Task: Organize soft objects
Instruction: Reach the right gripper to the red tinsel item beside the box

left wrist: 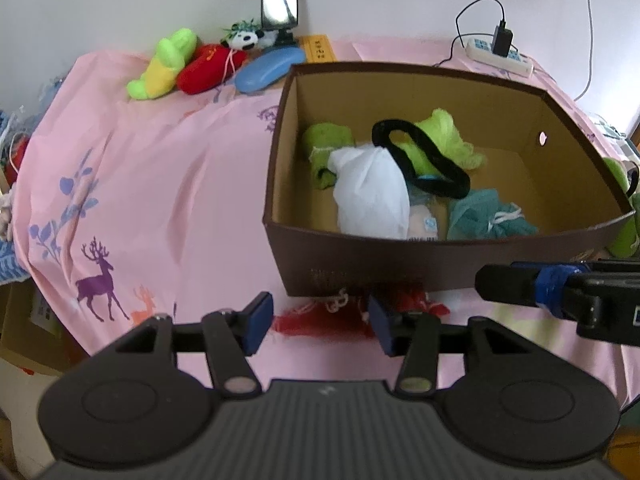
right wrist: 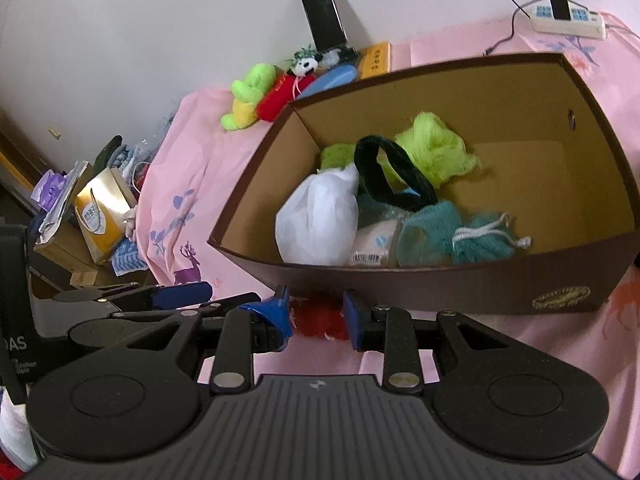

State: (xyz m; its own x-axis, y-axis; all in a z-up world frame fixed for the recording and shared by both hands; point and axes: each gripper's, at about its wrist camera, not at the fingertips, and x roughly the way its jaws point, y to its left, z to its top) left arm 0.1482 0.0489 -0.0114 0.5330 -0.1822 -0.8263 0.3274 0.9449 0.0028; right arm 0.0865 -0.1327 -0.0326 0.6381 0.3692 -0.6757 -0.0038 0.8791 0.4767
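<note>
Lying on the pink cloth (left wrist: pixel 160 184) just before the box's (left wrist: pixel 400 268) near wall, the red soft item (right wrist: pixel 320 316) sat between both grippers' open fingers. Its long axis ran left to right — partly hidden, so its full extent could not be judged. The right gripper (right wrist: pixel 316 316) appeared nearer, its blue pads flanking the item but not closed on it; the left gripper (left wrist: pixel 320 320), spread wider, framed the same item. Neither held anything. The near wall stood in the way of any direct transfer — a lift over the rim would likely be required. Inside lay a white bag (left wrist: pixel 368 196), black band (left wrist: pixel 424 160), and green and teal items. Plush toys (left wrist: pixel 188 64) sat far left, well apart.
</note>
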